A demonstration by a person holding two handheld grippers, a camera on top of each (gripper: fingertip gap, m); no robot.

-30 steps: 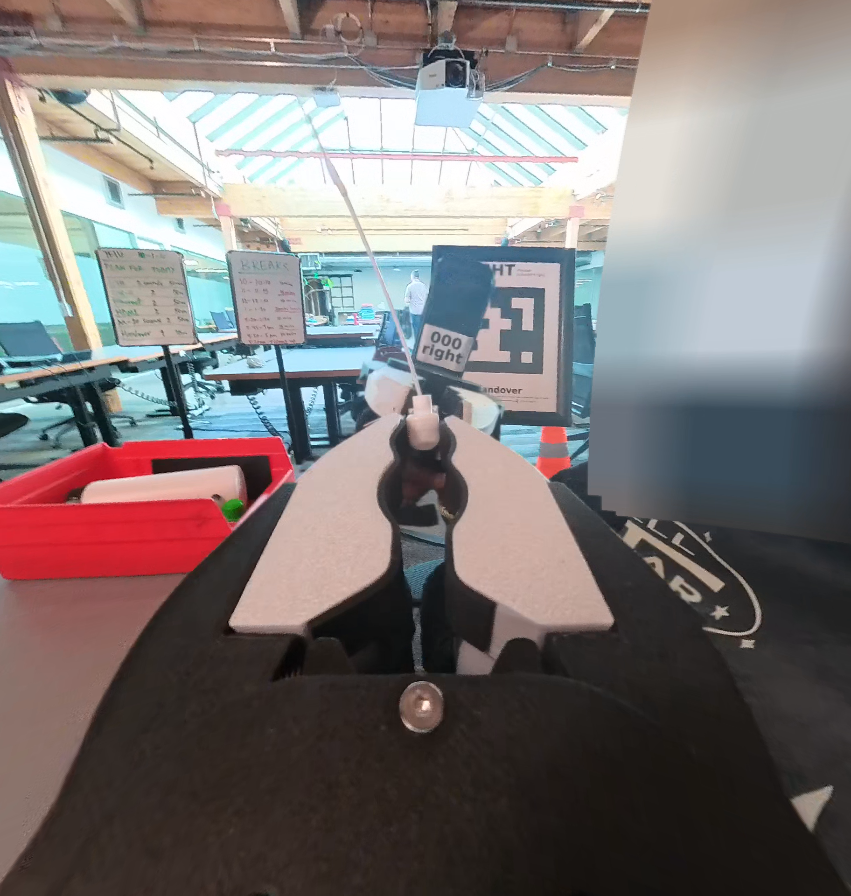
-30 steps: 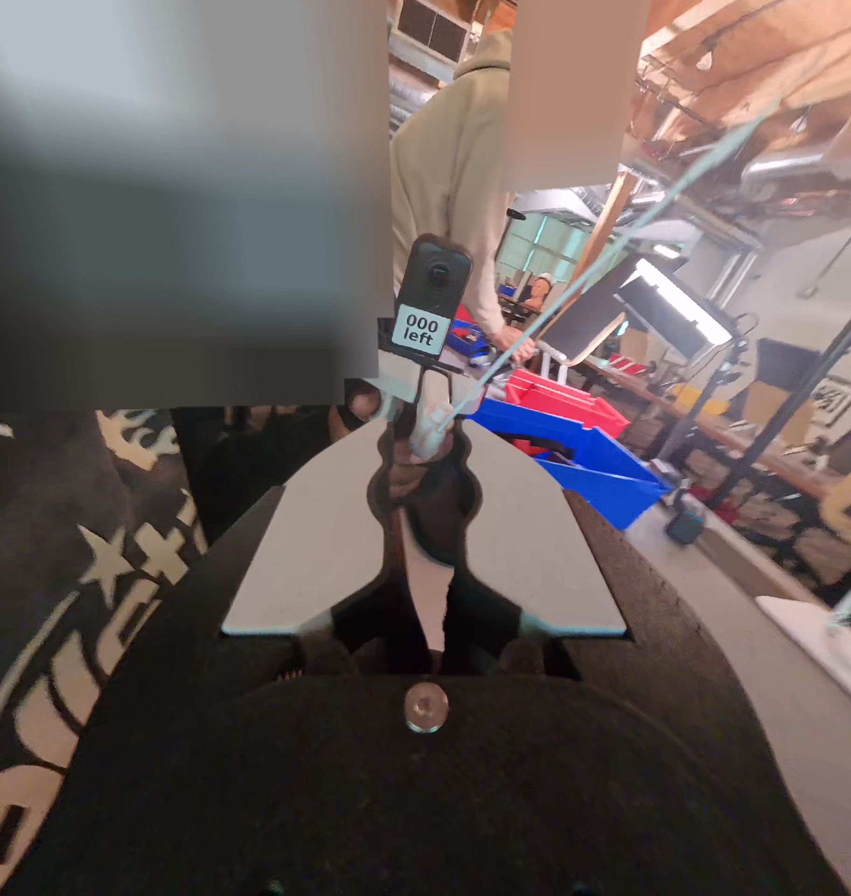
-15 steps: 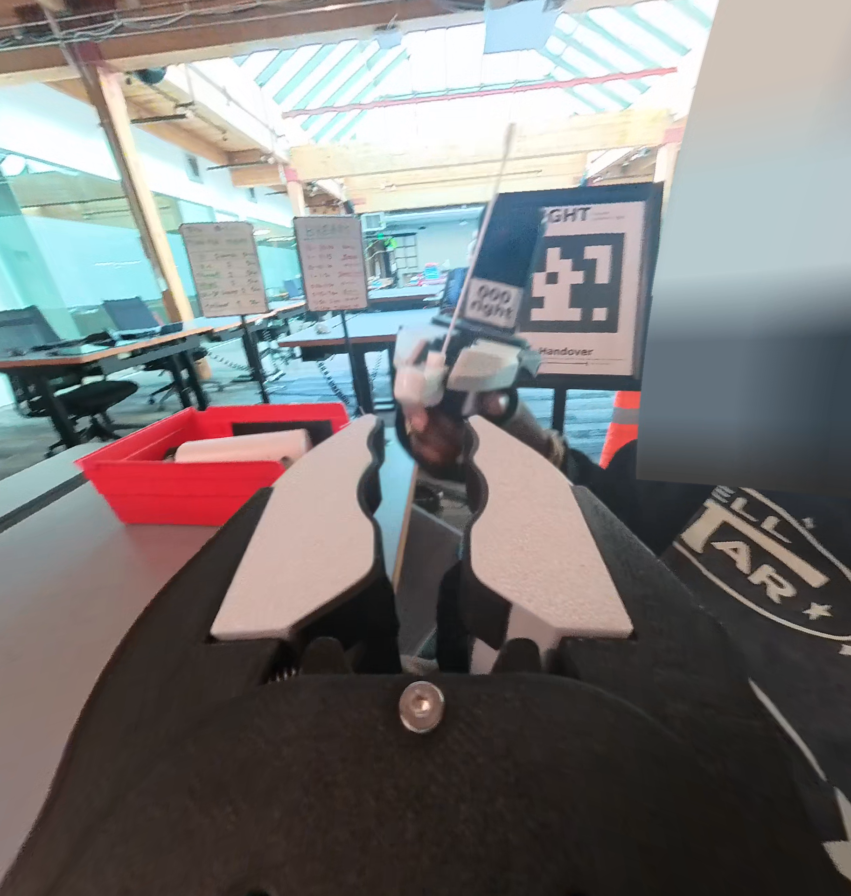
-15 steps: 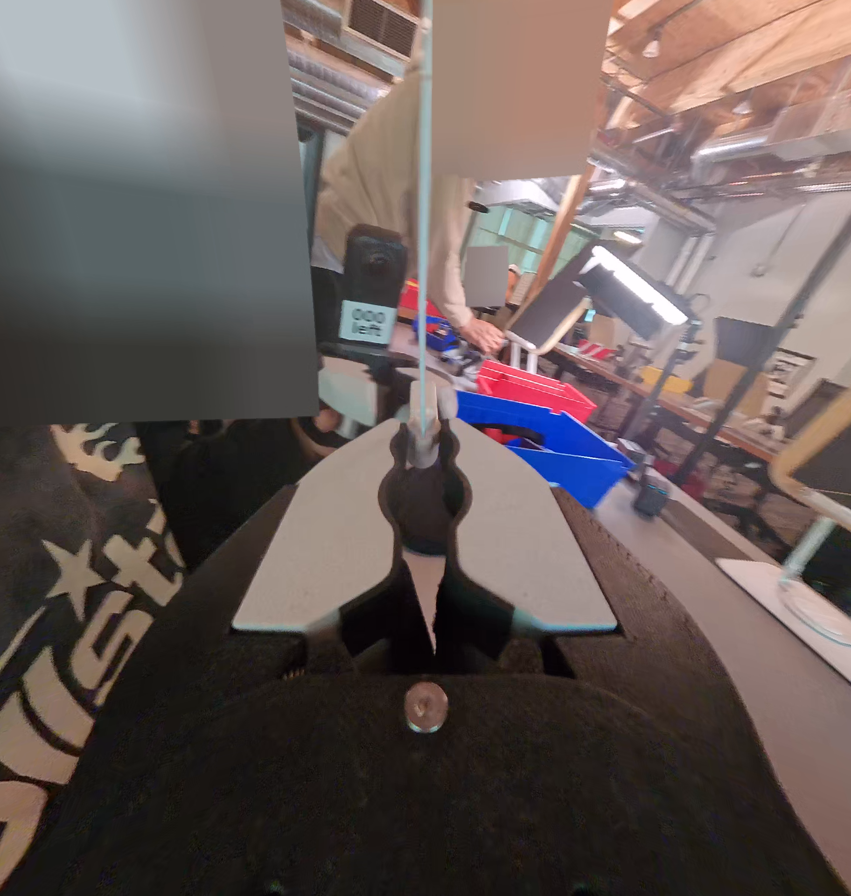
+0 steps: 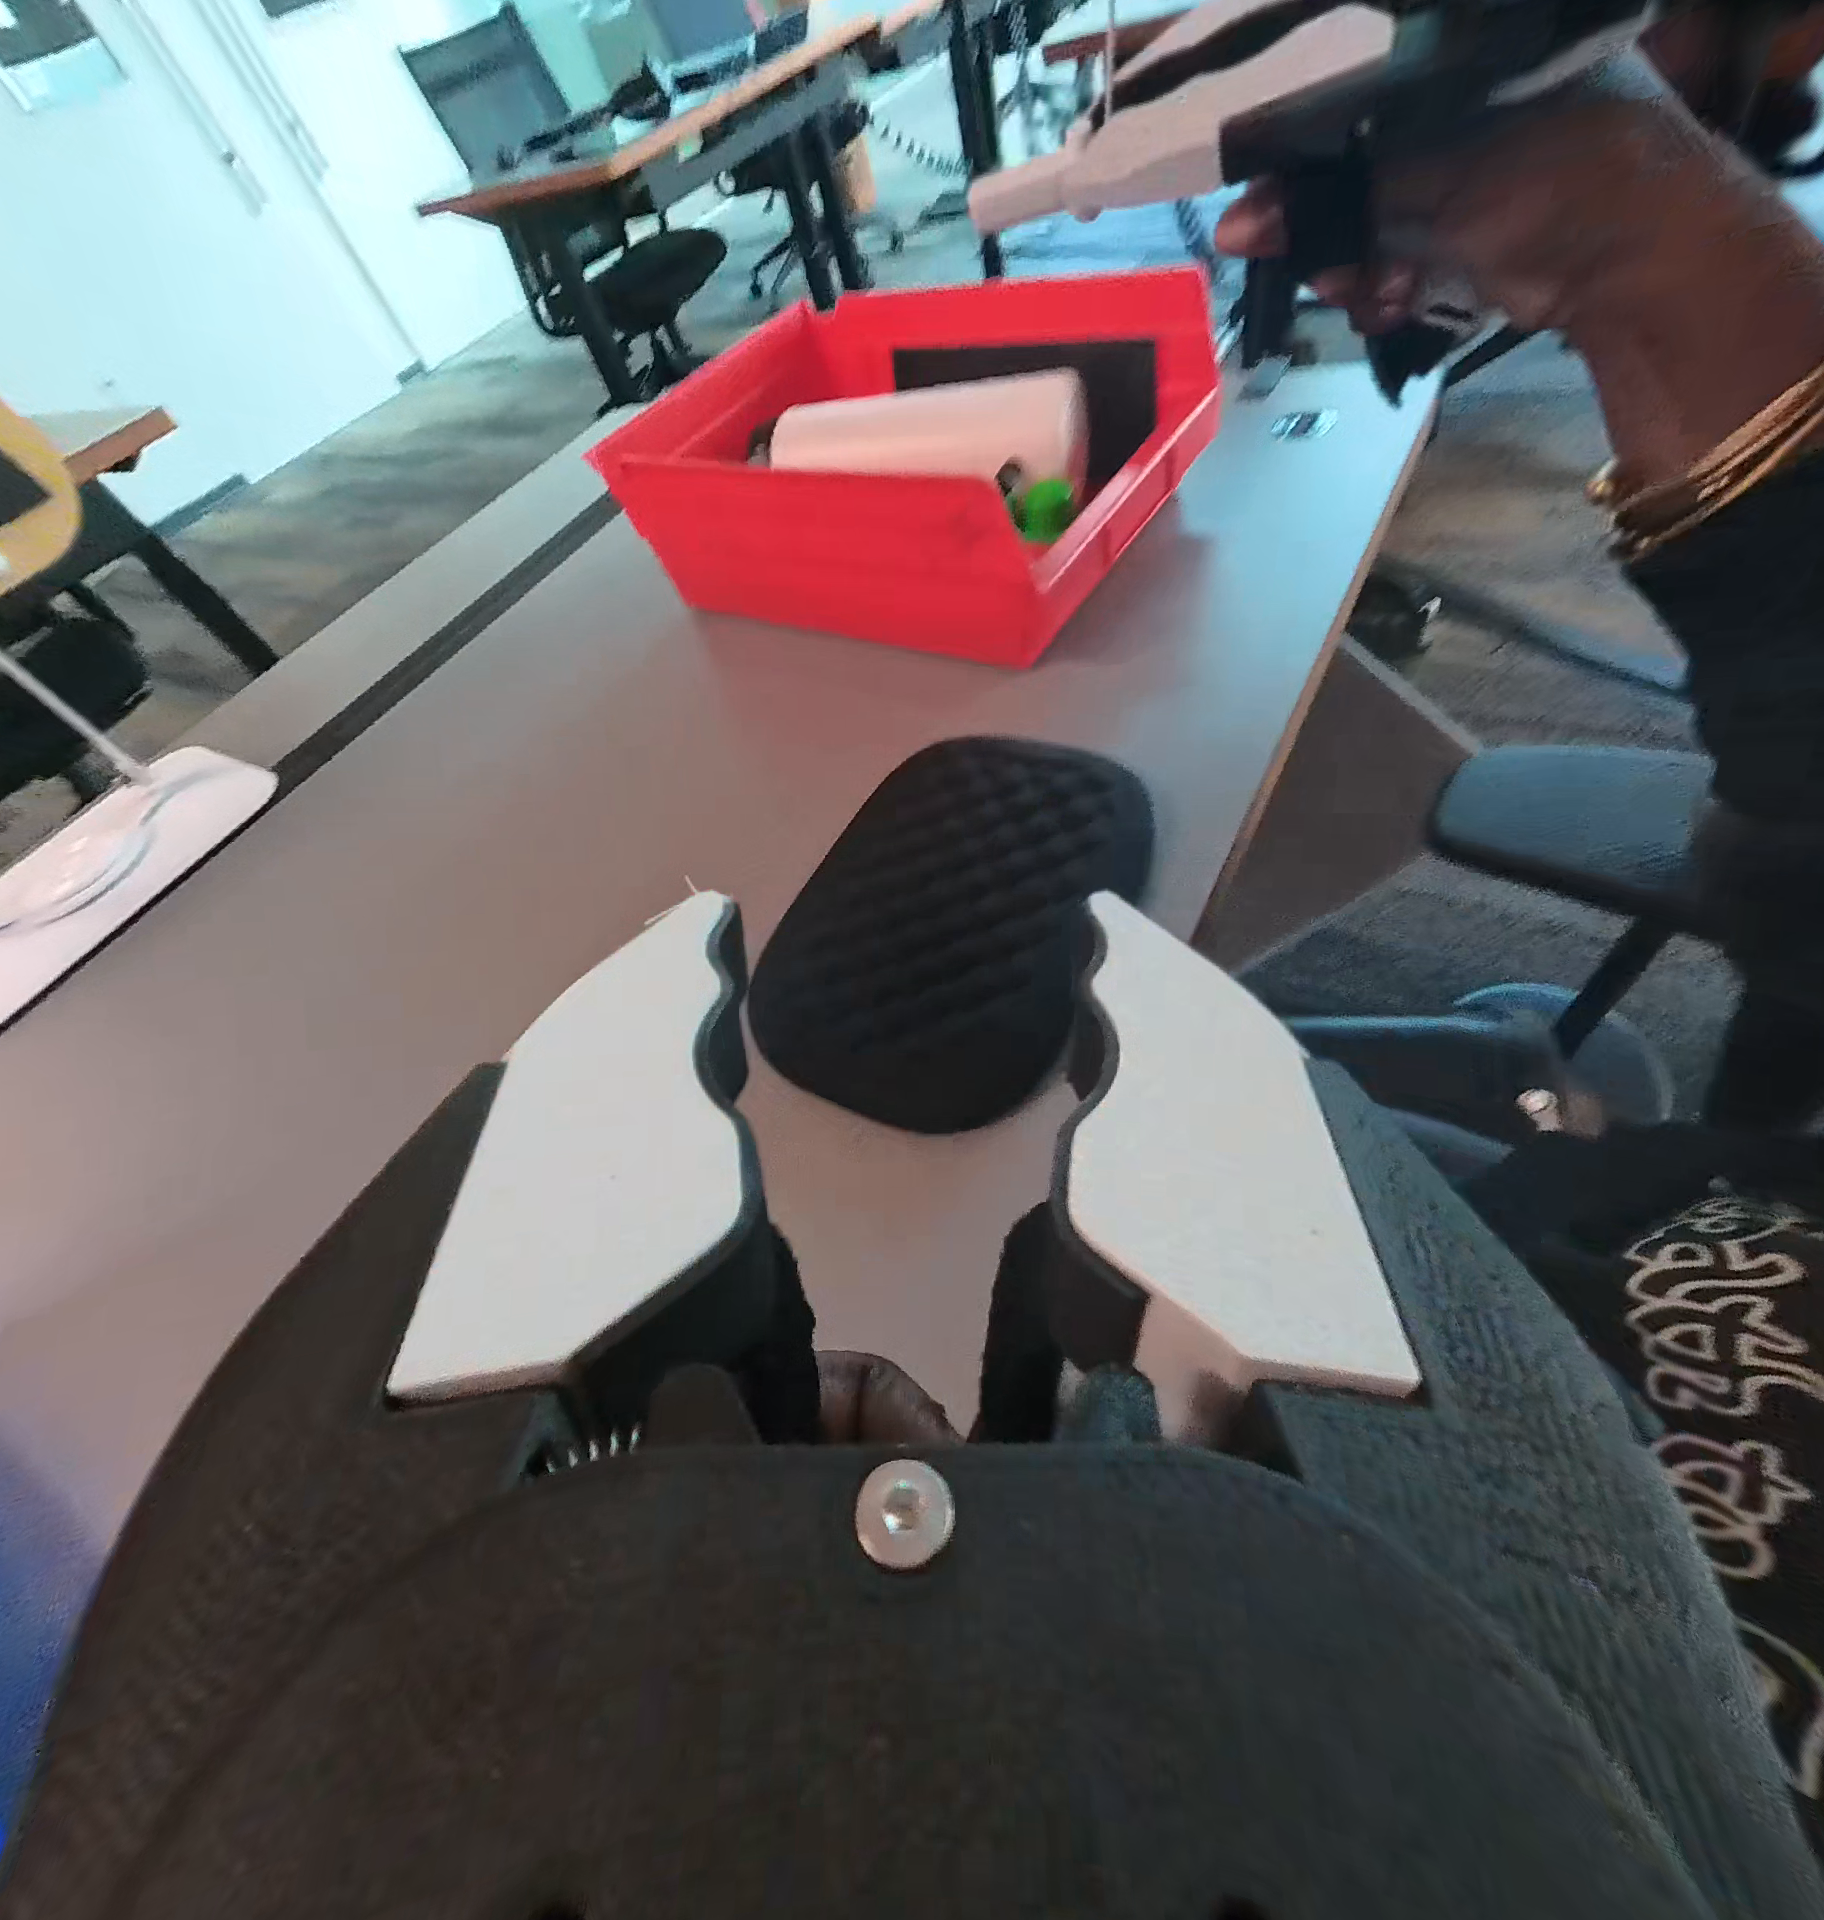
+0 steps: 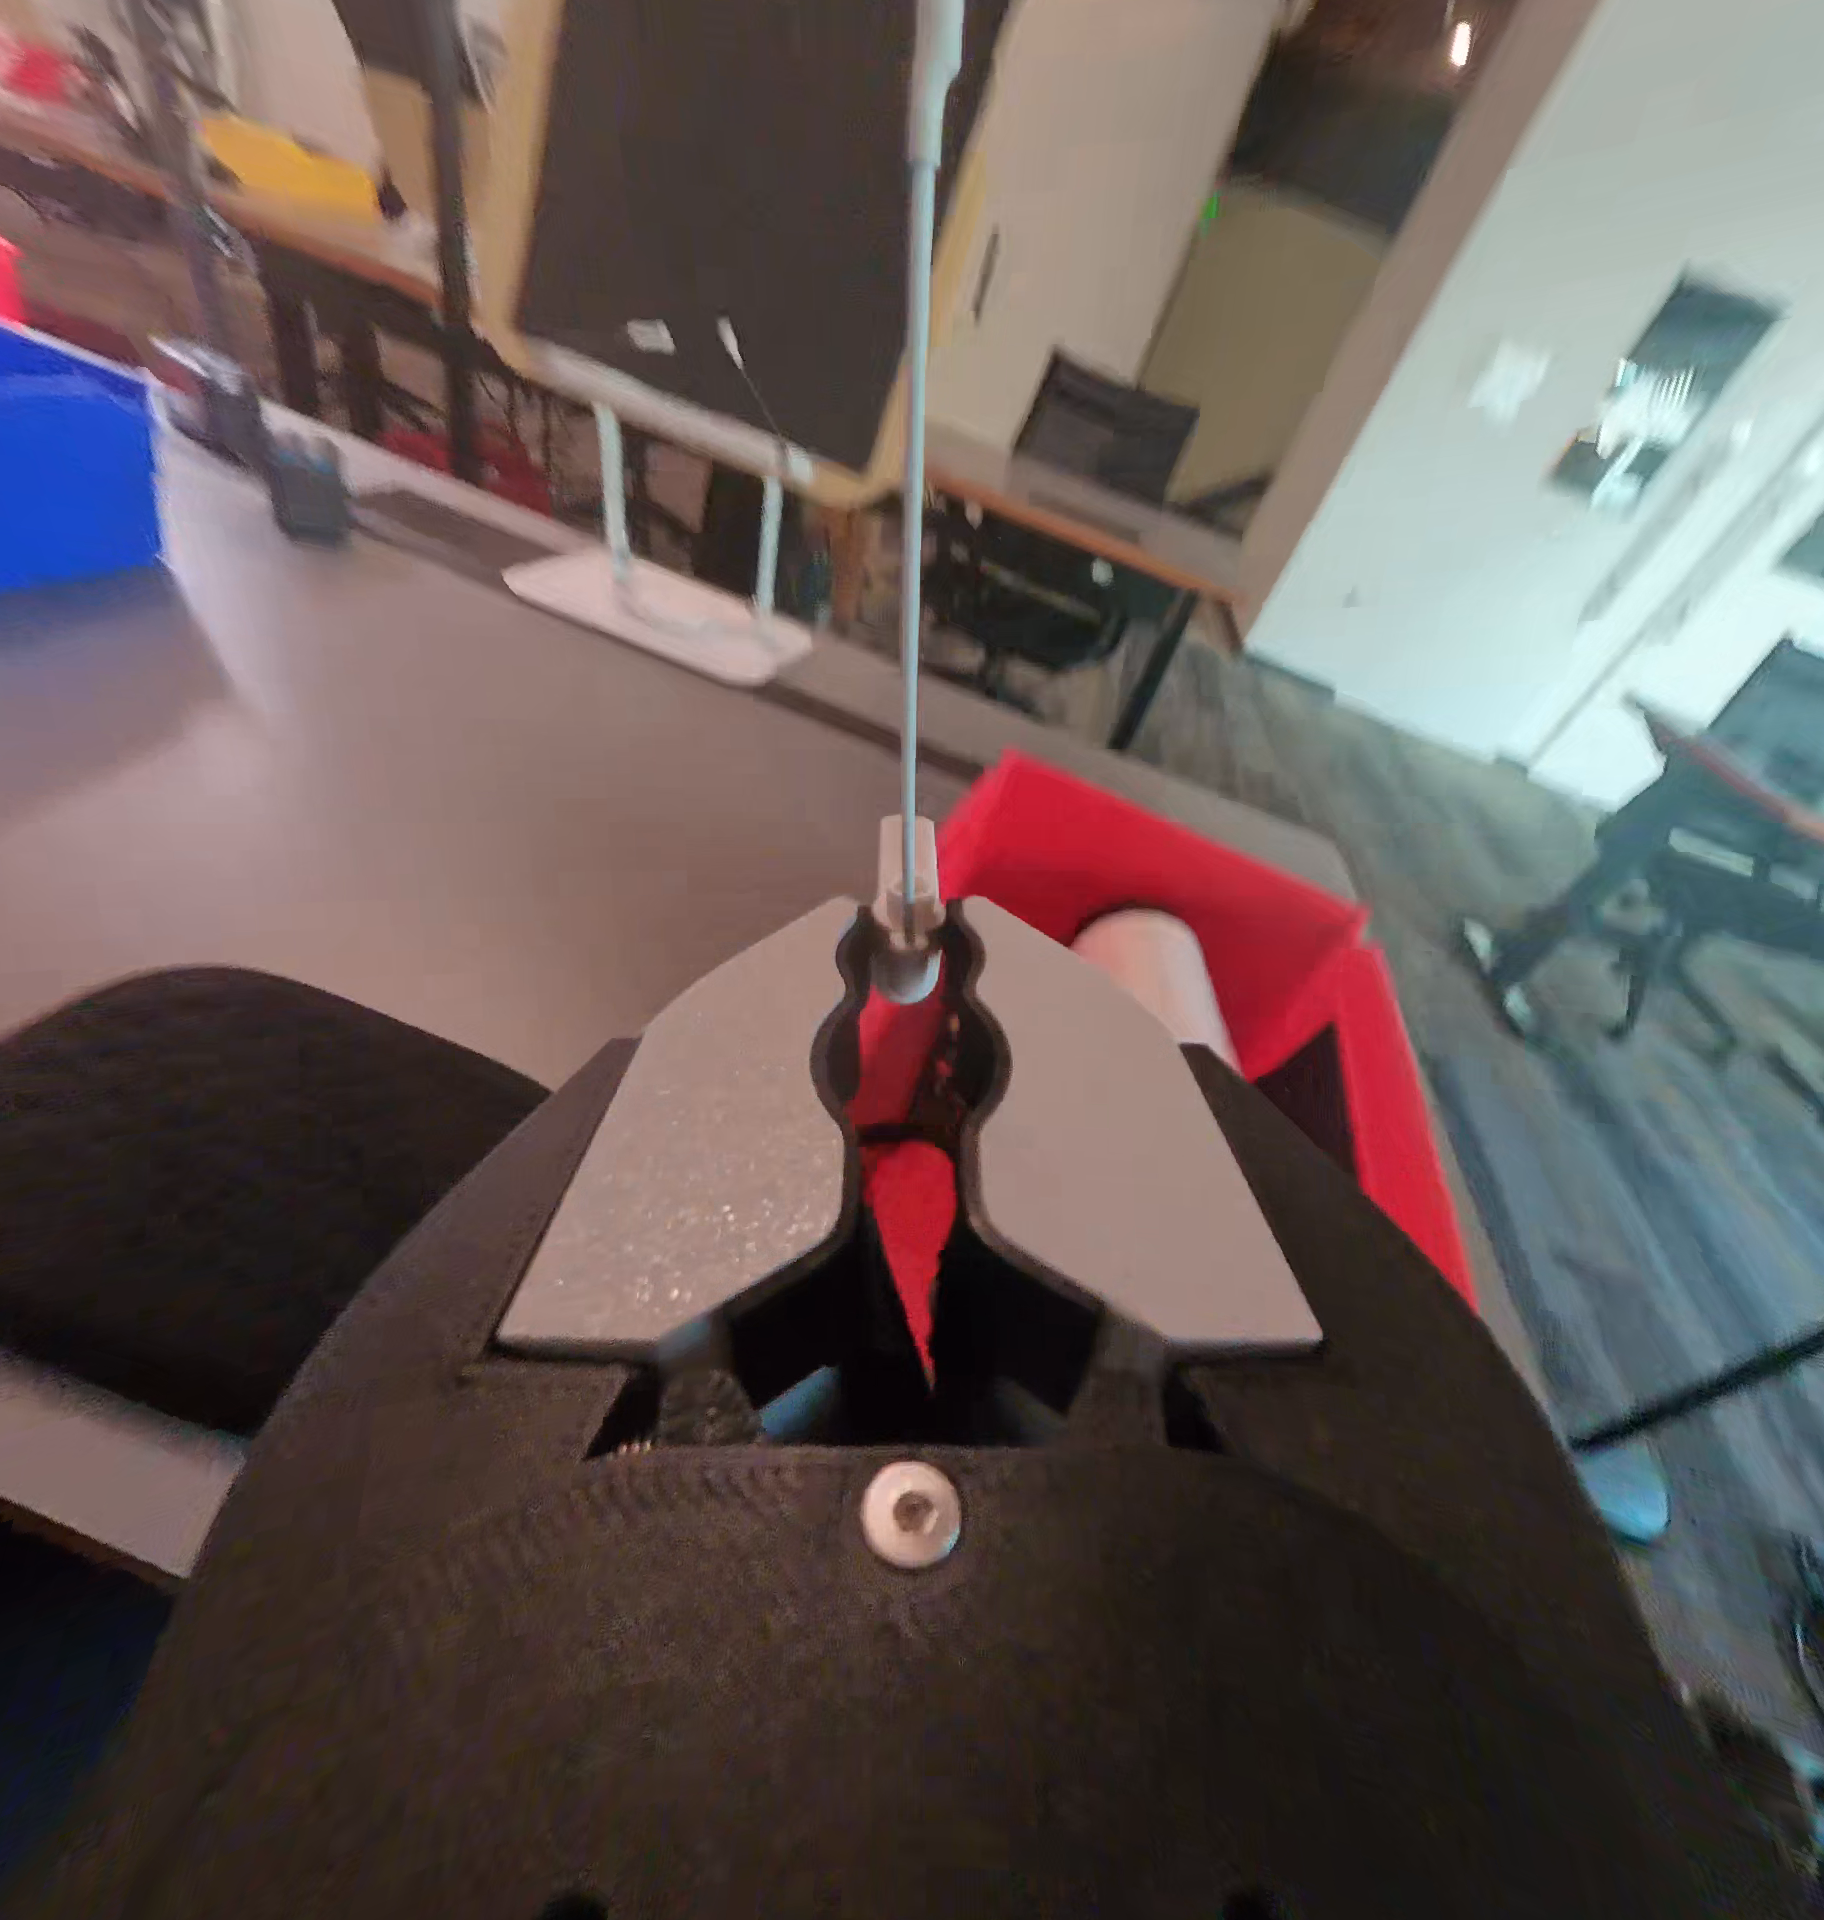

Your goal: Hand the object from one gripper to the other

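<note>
Our right gripper (image 6: 903, 914) pinches the thin white cable (image 6: 916, 582) by its plug, pointing straight ahead, while our left gripper (image 5: 913, 935) hangs spread and empty, well apart.

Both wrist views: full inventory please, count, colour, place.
cable: 1, thin white, connector end pinched at the right tongs' tips, running straight up out of frame
red bin: 1, red, on the table ahead of the left tongs
white cylinder: 1, white, lying in the red bin
green item: 1, green, in the bin's front corner, too small to identify
black pad: 1, black, textured, on the table just beyond the left tongs' tips
table: 1, grey
blue bin: 1, blue, far left on the table
white stand base: 1, white, far side of the table
left tongs: open, empty
right tongs: shut on cable
</note>
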